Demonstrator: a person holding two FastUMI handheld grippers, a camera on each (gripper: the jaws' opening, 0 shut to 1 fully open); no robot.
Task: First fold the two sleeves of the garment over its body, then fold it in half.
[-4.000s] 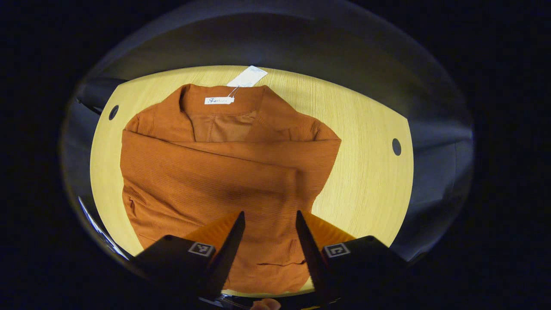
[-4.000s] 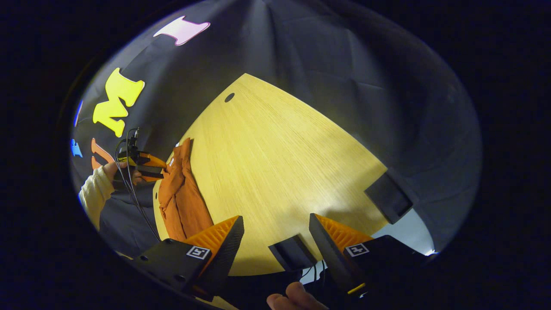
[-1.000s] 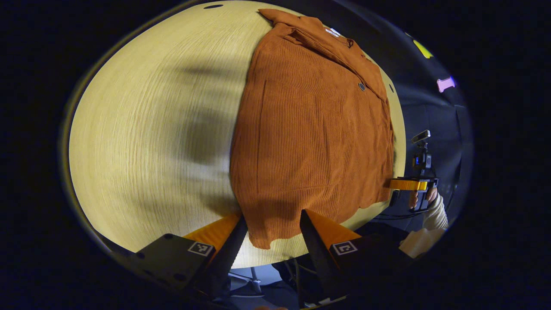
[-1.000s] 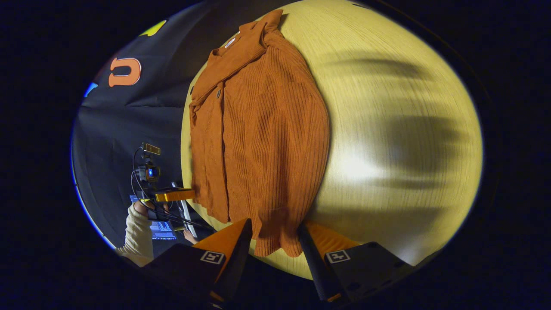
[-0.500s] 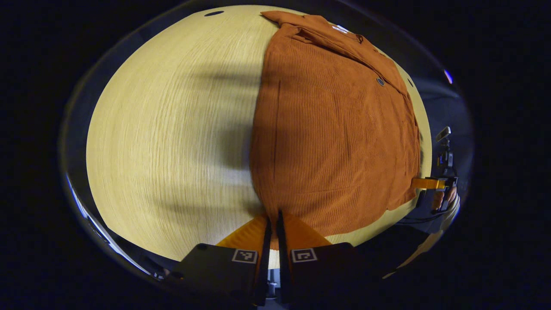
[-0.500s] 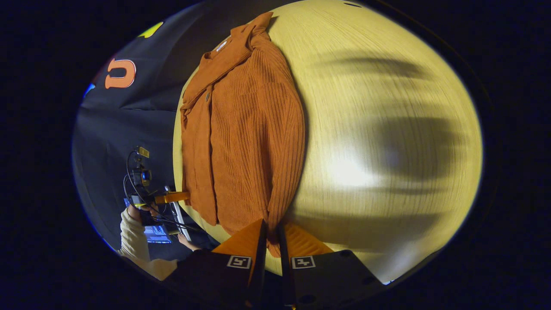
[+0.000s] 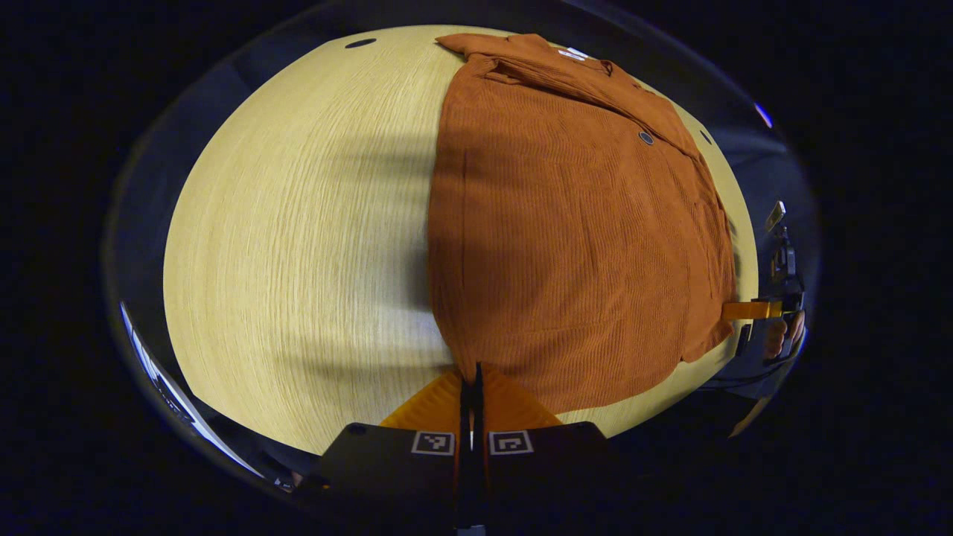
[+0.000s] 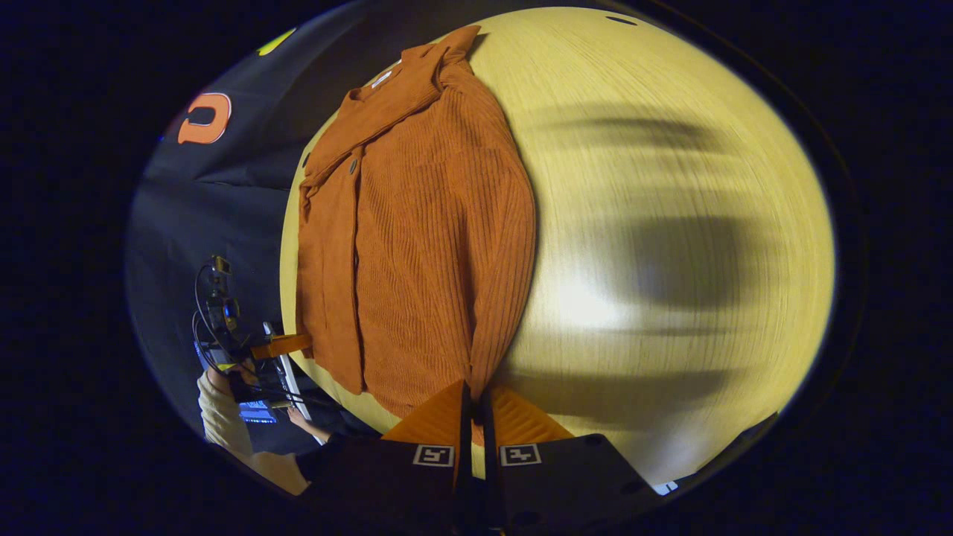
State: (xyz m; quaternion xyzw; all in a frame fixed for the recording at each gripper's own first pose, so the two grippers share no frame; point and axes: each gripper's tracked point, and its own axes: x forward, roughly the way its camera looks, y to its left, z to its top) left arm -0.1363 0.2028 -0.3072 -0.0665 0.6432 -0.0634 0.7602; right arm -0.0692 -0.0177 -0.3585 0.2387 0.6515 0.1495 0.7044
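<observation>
An orange ribbed jacket (image 7: pixel 581 223) lies flat on the wooden table (image 7: pixel 298 223), its collar at the far end and both sleeves folded in over the body. My left gripper (image 7: pixel 470 376) is shut on the near hem corner at the table's front edge. In the right gripper view the same jacket (image 8: pixel 417 246) stretches away from my right gripper (image 8: pixel 475 391), which is shut on the other hem corner. Each gripper also appears far off in the other's view: the right gripper (image 7: pixel 726 311) and the left gripper (image 8: pixel 298 342), both at the hem.
Bare table (image 8: pixel 670 223) spreads wide beside the jacket, crossed by arm shadows. Small dark holes (image 7: pixel 360 43) (image 8: pixel 619 20) mark the far corners. A person's hand (image 7: pixel 778 339) and pale sleeve (image 8: pixel 220 417) hold the grippers off the front edge.
Both grippers, open around the hem corners a second ago, have closed on the fabric. Four seconds ago they were elsewhere, the left above the jacket.
</observation>
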